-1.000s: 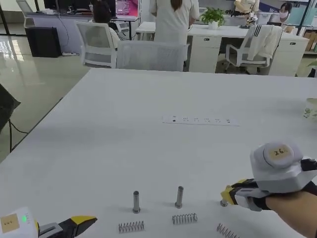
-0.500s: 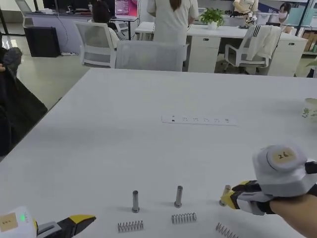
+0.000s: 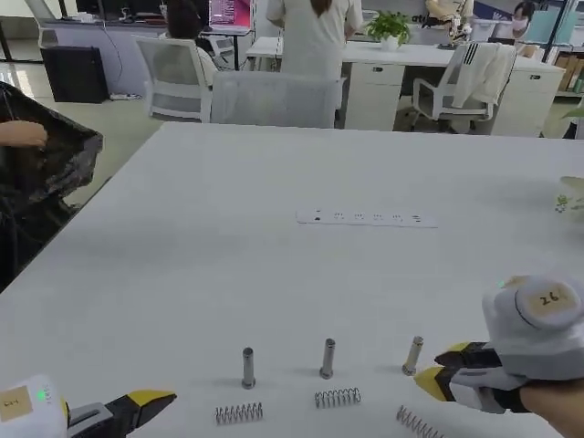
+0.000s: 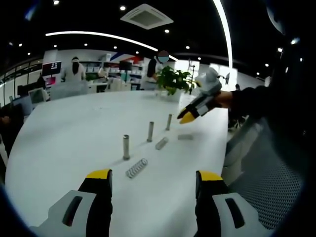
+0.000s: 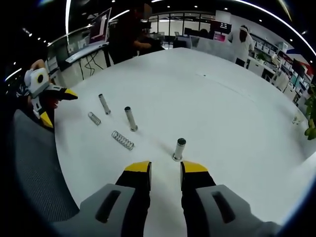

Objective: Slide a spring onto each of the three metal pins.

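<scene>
Nearest us, the left gripper [image 4: 154, 175] sits low at the near left, jaws spread wide, nothing in them. The right gripper [image 5: 165, 167] hangs at the near right, jaws parted narrowly and empty, tips just short of the right pin [image 5: 178, 148]. We count three springs lying flat on the white table [image 3: 274, 182]: left spring [image 3: 239, 413], middle spring [image 3: 338, 398], right spring [image 3: 415, 422]. Each lies just nearside of a pin. Behind them stand three upright pins, incl. left pin [image 3: 247, 367] and middle pin [image 3: 328, 358], all bare. We judge no spring is picked yet. The next move likely calls for pinching the right spring across its coils, tipping it upright and lining its bore over the pin top. Far off lies a power strip [image 3: 365, 218].
</scene>
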Available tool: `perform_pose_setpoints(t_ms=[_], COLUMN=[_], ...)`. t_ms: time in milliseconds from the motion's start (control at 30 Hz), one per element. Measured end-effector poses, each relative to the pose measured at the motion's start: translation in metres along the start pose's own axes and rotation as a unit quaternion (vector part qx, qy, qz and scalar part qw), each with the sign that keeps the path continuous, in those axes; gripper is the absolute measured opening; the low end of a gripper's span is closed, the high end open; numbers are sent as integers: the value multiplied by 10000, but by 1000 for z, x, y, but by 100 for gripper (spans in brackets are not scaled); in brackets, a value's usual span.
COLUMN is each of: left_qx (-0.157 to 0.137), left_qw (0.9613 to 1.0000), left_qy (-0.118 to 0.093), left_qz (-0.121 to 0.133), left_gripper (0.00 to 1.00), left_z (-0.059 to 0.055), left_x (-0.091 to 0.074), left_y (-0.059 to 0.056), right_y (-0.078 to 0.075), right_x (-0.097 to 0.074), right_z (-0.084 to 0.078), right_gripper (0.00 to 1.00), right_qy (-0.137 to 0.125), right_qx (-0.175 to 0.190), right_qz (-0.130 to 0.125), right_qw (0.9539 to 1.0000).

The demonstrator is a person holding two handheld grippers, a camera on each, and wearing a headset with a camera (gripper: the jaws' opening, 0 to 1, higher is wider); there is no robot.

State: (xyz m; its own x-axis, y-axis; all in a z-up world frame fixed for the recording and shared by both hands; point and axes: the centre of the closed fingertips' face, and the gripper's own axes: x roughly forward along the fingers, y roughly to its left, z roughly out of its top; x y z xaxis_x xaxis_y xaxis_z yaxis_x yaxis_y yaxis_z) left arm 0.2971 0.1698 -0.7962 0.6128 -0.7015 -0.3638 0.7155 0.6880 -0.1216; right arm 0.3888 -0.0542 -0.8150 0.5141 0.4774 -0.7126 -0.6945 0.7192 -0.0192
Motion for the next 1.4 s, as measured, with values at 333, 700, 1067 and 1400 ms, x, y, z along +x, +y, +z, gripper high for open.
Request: perform_pose_setpoints(t_ms=[333, 700, 1067, 1400], left_qx=[21, 29, 35, 32], left_qw=[10000, 10000, 10000, 10000], left_qy=[-18, -21, -47, -36], left_qz=[-3, 13, 24, 23], left_gripper=[64, 64, 64, 64], left_z=[3, 4, 4, 4], left_x=[1, 1, 0, 0], left_y=[-1, -1, -1, -1], right_y=[15, 31, 36, 36], right_x=[-3, 2, 5, 6], right_z=[-10, -28, -52, -59], right_gripper=[21, 20, 18, 14], right_qy=[82, 407, 863, 1004], right_qx=[-117, -249, -479, -545], right_qz=[210, 438, 488, 503], right_qw=[9997, 9979, 9939, 9922])
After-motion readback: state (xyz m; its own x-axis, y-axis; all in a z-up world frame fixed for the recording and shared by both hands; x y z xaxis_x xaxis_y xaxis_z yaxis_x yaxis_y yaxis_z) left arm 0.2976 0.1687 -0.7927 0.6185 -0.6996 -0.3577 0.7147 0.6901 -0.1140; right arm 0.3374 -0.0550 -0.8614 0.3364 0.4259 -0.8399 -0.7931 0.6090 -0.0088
